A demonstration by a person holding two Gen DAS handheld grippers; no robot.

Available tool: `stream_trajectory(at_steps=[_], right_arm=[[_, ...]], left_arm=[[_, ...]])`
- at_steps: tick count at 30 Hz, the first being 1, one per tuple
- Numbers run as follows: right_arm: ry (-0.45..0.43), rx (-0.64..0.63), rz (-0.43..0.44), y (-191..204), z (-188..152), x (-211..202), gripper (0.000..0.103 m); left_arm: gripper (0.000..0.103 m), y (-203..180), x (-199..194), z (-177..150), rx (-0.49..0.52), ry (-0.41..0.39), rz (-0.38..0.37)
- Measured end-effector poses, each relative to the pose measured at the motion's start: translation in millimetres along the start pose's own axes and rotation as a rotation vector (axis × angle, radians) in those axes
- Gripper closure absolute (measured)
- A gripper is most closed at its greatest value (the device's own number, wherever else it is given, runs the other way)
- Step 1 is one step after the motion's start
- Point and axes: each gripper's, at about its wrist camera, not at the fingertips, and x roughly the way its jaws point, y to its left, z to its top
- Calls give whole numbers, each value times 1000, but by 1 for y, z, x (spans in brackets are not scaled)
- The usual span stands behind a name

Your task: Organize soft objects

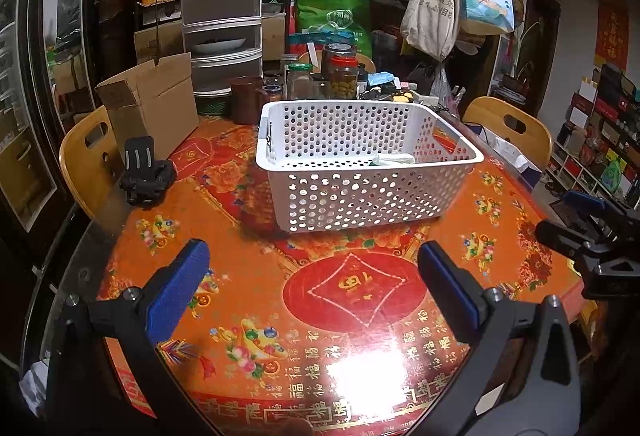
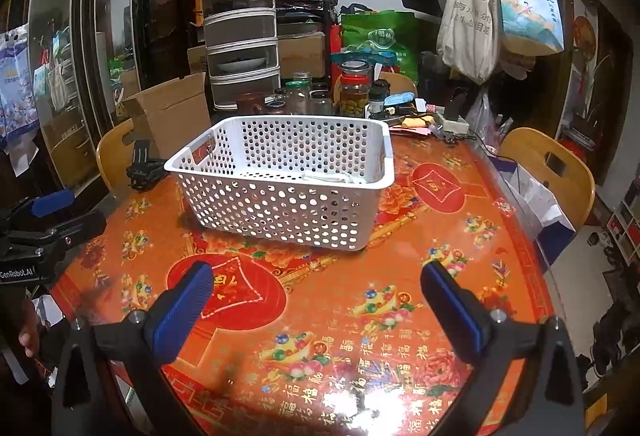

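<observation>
A white perforated plastic basket [image 1: 362, 202] stands on the orange patterned table [image 1: 248, 276]; it also shows in the right wrist view [image 2: 280, 212]. A pale folded soft cloth [image 1: 394, 159] lies inside it, partly hidden by the rim, and shows in the right wrist view [image 2: 326, 178]. My left gripper [image 1: 314, 256] is open and empty over the table in front of the basket. My right gripper [image 2: 316, 274] is open and empty, also short of the basket. The right gripper shows at the right edge of the left wrist view [image 1: 576, 220], and the left gripper at the left edge of the right wrist view [image 2: 60, 212].
A black clamp-like holder [image 1: 146, 172] lies at the table's left edge. An open cardboard box [image 1: 154, 108], jars [image 1: 343, 76], stacked drawers [image 1: 222, 4] and clutter crowd the far side. Wooden chairs [image 1: 86, 160] [image 2: 554, 164] stand at both sides. Bags [image 1: 434, 8] hang behind.
</observation>
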Motion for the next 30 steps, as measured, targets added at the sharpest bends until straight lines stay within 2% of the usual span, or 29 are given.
stream_trajectory(at_steps=[30], right_arm=[[2, 2, 4, 1, -2, -1, 0]], left_arm=[[0, -2, -1, 0, -3, -2, -7]])
